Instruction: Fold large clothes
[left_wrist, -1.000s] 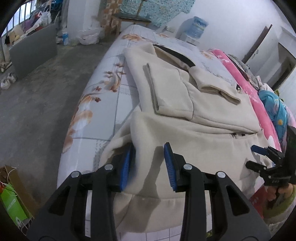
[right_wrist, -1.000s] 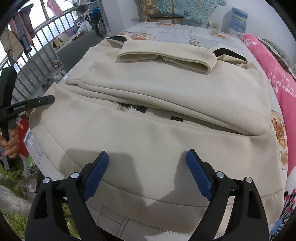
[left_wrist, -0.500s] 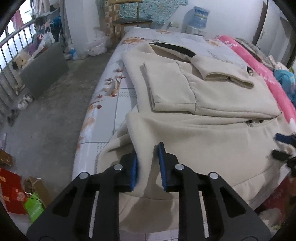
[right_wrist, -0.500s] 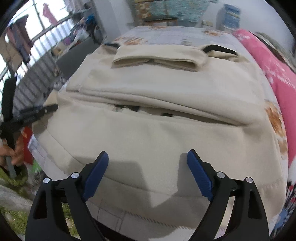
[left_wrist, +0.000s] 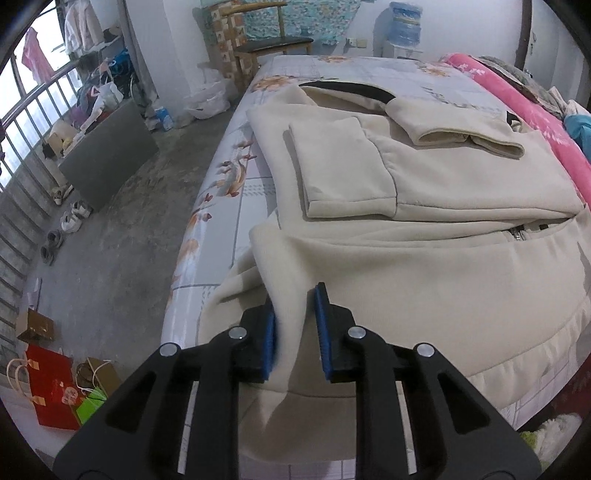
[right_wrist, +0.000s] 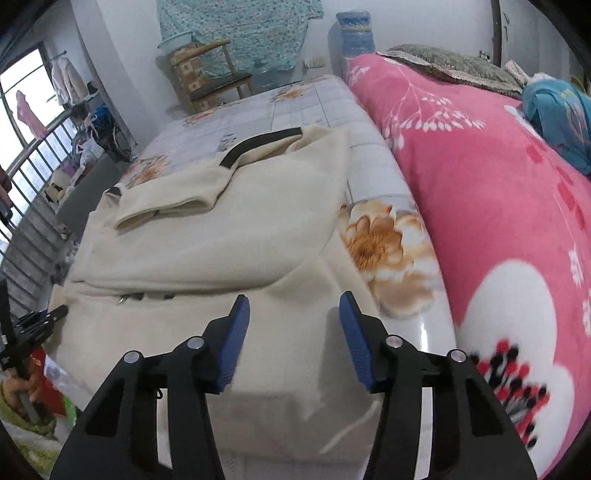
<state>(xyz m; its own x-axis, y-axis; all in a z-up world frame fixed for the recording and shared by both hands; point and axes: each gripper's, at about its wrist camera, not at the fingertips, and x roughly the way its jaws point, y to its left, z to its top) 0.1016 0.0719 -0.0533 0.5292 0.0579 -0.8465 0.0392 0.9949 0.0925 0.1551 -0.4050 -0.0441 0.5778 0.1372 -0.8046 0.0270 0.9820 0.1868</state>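
Observation:
A large cream hooded jacket (left_wrist: 424, 280) lies spread on the bed, sleeves folded in over its chest, its zip showing. My left gripper (left_wrist: 295, 336) is shut on a raised fold of the jacket's lower left hem, which stands up between the blue pads. In the right wrist view the jacket (right_wrist: 221, 240) fills the left half. My right gripper (right_wrist: 295, 339) hangs over its lower right corner near the flowered sheet. Its jaws are closing, and the cloth lies flat between the pads, which do not press on it. The left gripper (right_wrist: 37, 321) shows at the far left edge.
The bed has a tiled, flowered sheet (left_wrist: 229, 206). A thick pink blanket (right_wrist: 498, 221) runs along its right side. A wooden chair (left_wrist: 273, 44) and a water bottle (left_wrist: 406, 18) stand beyond the bed. Shoes (left_wrist: 70, 218) and paper bags (left_wrist: 55, 387) sit on the concrete floor at left.
The left jaws closed on the hem fold and raised it slightly. The right gripper swung right from the jacket's middle to its lower right corner, and its jaws narrowed.

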